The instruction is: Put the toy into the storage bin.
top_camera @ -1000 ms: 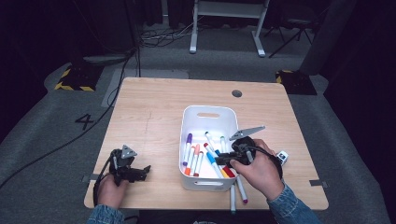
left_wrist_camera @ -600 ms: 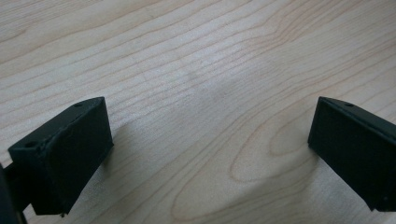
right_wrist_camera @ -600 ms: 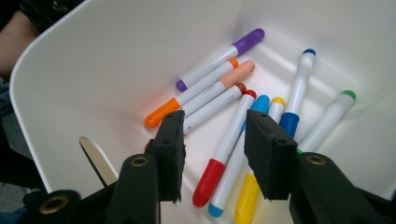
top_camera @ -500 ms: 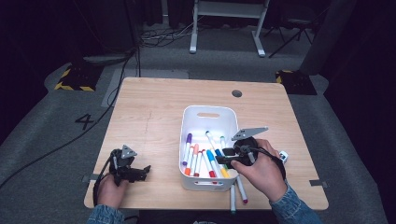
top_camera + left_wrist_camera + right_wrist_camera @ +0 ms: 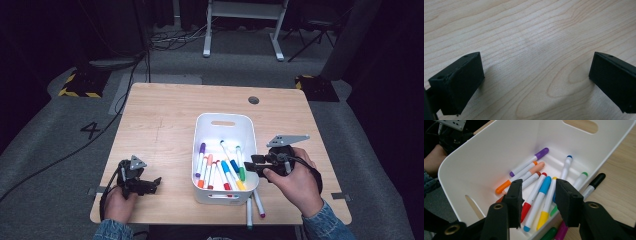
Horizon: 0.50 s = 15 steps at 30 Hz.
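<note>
- White plastic bin (image 5: 223, 121) sits on the light wood table (image 5: 165, 120), right of centre, long axis running away from the person; a slot handle is cut in its far wall.
- Right hand (image 5: 295, 182) holds the right gripper (image 5: 248, 166) at the bin's right rim, near end, pointing left across the rim; the grey plate (image 5: 287, 140) is on top.
- Right gripper view: right gripper (image 5: 538, 195) looks down into the bin, jaws partly apart after just opening, nothing pinched; markers lie below the gap, not touched.
- Left hand (image 5: 119, 202) rests at the near left corner of the table, well apart from the bin, holding the left gripper (image 5: 156, 183) low and pointing right toward the bin.
- Left gripper view: left gripper (image 5: 536, 82) jaws spread wide over bare wood, nothing between them.
- Markers in the bin, counted from the right gripper view, about eight: purple cap (image 5: 542, 153), orange (image 5: 503, 187), peach cap (image 5: 539, 165), red (image 5: 525, 210), light blue (image 5: 545, 183), yellow (image 5: 542, 217), dark blue tip (image 5: 568, 157), green cap (image 5: 584, 174). They overlap, so the count may be off by one.
- Markers on the table beside the bin, right gripper view: three, namely black cap (image 5: 597, 180), green (image 5: 549, 233), magenta (image 5: 561, 232). The high view shows two (image 5: 254, 205) near the bin's near right corner.
- One bin, two grippers.
</note>
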Each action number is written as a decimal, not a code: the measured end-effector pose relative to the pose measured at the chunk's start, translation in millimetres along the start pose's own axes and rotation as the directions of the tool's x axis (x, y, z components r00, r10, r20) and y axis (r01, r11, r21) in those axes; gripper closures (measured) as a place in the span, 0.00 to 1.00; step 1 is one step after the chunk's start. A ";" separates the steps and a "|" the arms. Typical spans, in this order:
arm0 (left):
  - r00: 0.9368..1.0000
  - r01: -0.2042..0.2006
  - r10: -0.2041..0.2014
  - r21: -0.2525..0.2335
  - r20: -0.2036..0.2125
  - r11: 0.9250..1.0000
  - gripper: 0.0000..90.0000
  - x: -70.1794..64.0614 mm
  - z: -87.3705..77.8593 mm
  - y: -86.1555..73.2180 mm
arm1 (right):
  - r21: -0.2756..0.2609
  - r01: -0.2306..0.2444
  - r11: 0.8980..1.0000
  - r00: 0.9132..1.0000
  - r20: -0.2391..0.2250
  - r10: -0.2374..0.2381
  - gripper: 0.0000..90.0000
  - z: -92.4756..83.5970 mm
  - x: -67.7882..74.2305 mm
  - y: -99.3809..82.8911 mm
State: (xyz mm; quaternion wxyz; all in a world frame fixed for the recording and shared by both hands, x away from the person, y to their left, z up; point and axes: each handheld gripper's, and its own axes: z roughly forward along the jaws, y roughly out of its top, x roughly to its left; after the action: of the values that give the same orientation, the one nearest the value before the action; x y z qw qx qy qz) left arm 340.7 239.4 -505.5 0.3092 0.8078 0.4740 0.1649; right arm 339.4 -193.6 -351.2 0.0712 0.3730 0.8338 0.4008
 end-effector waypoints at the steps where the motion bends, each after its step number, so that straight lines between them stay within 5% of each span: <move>1: 1.000 0.000 0.000 0.000 -0.001 1.000 0.00 0.0 0.0 0.0 | -0.004 0.006 1.000 1.000 0.007 -0.006 0.63 -2.1 -1.3 -0.1; 15: 1.000 0.000 0.000 0.000 -0.001 1.000 0.00 0.0 0.0 0.0 | -0.021 -0.016 1.000 0.998 0.065 0.017 0.62 -25.9 -16.5 -13.2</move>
State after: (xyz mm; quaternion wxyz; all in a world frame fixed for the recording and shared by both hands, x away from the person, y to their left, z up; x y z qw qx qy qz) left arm 340.7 239.4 -505.5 0.3088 0.8078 0.4740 0.1652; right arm 332.8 -226.0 -346.4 0.0986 0.3920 0.8238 0.3974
